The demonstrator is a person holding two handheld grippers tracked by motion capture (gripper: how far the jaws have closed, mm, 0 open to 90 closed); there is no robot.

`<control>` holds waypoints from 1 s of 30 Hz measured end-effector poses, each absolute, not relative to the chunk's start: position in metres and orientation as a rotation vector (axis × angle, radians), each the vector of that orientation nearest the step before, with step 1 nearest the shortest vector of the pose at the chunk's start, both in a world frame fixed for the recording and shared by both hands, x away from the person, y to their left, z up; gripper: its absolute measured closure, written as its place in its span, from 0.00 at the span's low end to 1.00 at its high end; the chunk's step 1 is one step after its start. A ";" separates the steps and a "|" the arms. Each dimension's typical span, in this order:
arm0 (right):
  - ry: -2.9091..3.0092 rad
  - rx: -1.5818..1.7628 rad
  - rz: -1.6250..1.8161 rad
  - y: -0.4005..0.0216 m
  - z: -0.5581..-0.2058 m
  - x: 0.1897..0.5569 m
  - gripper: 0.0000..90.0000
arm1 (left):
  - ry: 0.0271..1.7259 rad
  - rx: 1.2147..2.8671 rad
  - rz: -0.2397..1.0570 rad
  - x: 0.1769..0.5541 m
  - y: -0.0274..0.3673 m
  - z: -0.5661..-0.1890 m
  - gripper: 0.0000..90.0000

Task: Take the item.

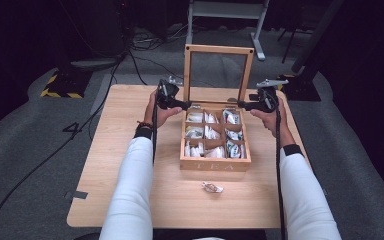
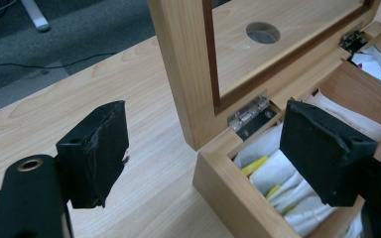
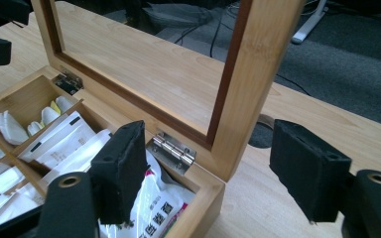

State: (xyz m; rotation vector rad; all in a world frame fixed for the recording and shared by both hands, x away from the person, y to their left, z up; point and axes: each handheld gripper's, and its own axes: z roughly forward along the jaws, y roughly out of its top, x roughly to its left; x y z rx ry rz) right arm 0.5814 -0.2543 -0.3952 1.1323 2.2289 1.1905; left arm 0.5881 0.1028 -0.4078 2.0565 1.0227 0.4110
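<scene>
High view has the tea box (image 1: 215, 162) mid-surface, lid (image 1: 218, 75) upright, each released claw, left (image 1: 186, 105) and right (image 1: 240, 104), straddling a rear lid corner; closing well likely means lowering both evenly.

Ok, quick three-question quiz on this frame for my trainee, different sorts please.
1. True or false: the tea box lid stands upright.
2. Which corners do the left tool and right tool straddle? A) front B) hinge-side
3. Fill in: a loose tea bag lies on the table in ___ of the box.

Key: 1 true; 2 B; 3 front
</scene>
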 end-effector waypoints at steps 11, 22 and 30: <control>2.213 1.147 1.194 -0.245 -0.400 0.597 0.37 | 1.006 2.041 0.390 0.602 0.083 -0.395 0.24; 2.216 1.150 1.216 -0.245 -0.397 0.603 0.37 | 1.008 2.057 0.373 0.611 0.073 -0.394 0.22; 2.219 1.148 1.212 -0.242 -0.398 0.604 0.36 | 1.009 2.056 0.363 0.612 0.075 -0.393 0.26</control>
